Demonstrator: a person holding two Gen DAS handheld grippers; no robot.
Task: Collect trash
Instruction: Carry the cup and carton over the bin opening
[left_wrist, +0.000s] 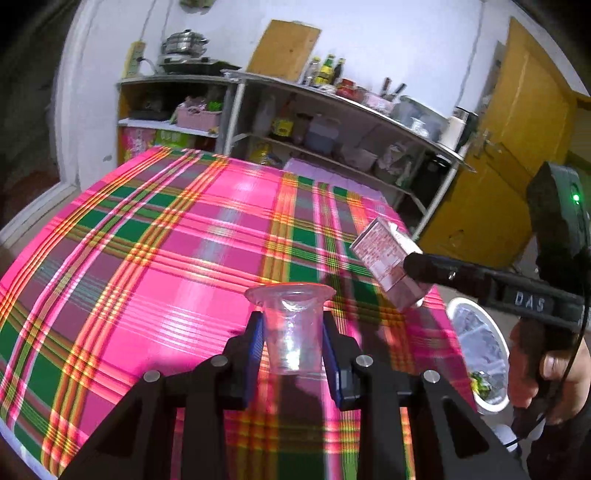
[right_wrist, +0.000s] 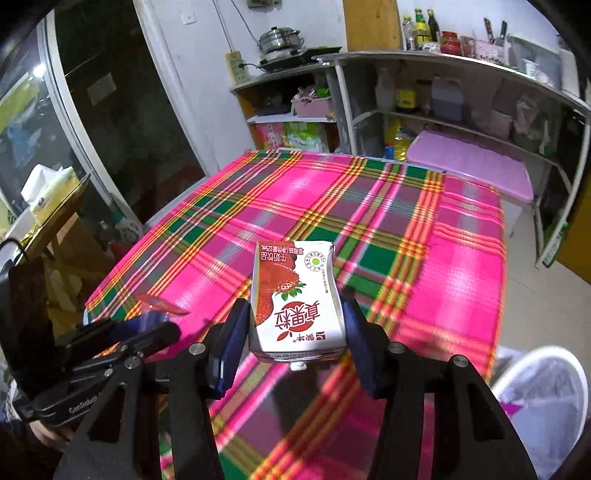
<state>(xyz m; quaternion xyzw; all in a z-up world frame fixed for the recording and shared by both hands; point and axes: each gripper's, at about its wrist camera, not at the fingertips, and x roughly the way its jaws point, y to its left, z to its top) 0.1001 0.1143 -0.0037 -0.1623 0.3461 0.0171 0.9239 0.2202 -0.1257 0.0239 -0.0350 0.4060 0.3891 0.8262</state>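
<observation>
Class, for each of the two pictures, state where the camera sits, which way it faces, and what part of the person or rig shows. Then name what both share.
Left wrist: on the left hand-held gripper, facing across the checked tablecloth toward the shelves; it grips a clear cup; the person's right hand shows.
Right wrist: on the right hand-held gripper, facing likewise; it grips a milk carton.
Shared: tablecloth, shelves, white bin, both held items.

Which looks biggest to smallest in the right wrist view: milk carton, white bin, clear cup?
1. Milk carton, largest, though it sits nearest the lens in the right gripper.
2. White bin, cut off by the frame edge, so unsure.
3. Clear cup, smallest, mostly hidden by the left gripper.
</observation>
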